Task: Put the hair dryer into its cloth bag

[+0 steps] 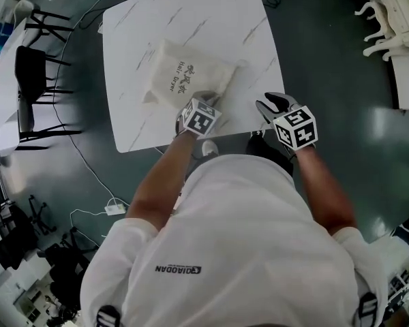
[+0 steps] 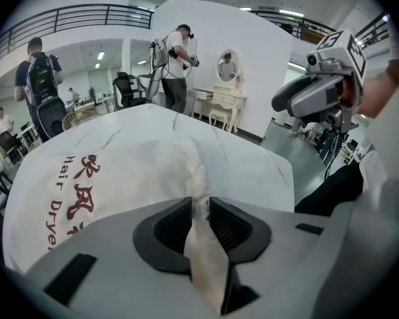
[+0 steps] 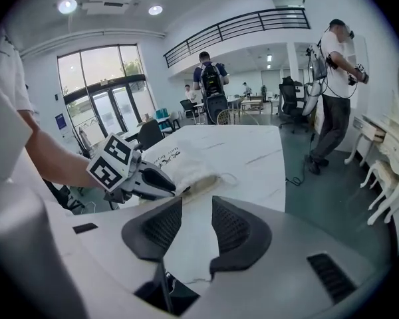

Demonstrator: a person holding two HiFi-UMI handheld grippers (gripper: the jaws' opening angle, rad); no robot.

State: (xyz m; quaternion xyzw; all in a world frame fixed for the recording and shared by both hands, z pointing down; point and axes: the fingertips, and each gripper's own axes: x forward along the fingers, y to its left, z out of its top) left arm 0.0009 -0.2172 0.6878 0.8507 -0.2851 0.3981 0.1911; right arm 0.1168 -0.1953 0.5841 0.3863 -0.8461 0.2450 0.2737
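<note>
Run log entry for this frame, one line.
left gripper: shut on cloth bag mouth | right gripper: open, empty, right of bag | bag: lying on table

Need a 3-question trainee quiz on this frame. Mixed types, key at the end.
1. True or false: the right tool grips the cloth bag.
2. What sits between the left tool's jaws? A) a cable B) the bag's cloth C) nothing
3. Fill in: the bag lies on the white marble ____.
Key: 1 false, the right tool's jaws stand apart with nothing between them, clear of the bag; 2 B; 3 table.
</note>
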